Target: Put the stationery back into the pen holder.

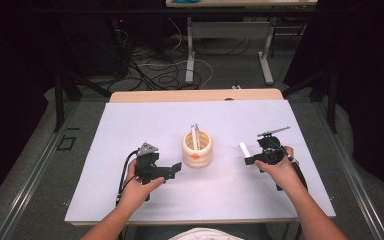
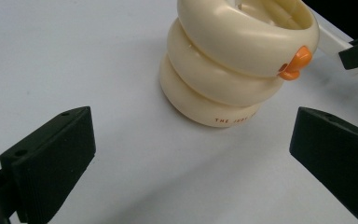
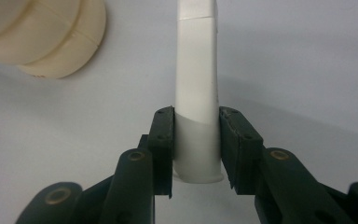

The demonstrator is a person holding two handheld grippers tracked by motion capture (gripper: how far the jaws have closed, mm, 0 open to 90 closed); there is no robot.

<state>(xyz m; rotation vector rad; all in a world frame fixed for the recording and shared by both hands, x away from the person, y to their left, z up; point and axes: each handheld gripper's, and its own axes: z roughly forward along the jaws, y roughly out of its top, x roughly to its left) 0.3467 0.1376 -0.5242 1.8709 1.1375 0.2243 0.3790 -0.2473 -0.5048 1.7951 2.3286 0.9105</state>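
Nearest the lens in the right gripper view, the right gripper (image 3: 196,140) has its black jaws clamped on the lower end of a white tube (image 3: 196,70), a smooth, flattish plastic thing with a crimped foot that juts forward past the pads. In the high view that gripper (image 1: 252,159) sits at about 3 o'clock of the cream holder (image 1: 197,149), near it but apart, with the tube's tip (image 1: 244,149) angled towards it. The holder stands mid-table on the pale matte table (image 1: 130,120): three stacked glossy rings, rounded like a soft coil, with a small orange beak (image 2: 296,63) on the top ring and a slim white item already leaning inside (image 1: 195,136). The left gripper (image 1: 172,170) waits at 9 o'clock of the holder, jaws spread wide and holding nothing, pointed at its base. I judge the tube is bound for the holder's mouth. The risks: the slick tube may slide or pivot in the pinch, since it is held only near one end; its tip could catch the rim and tip the light holder, unless the left gripper steadies it; or it could knock the item already inside.
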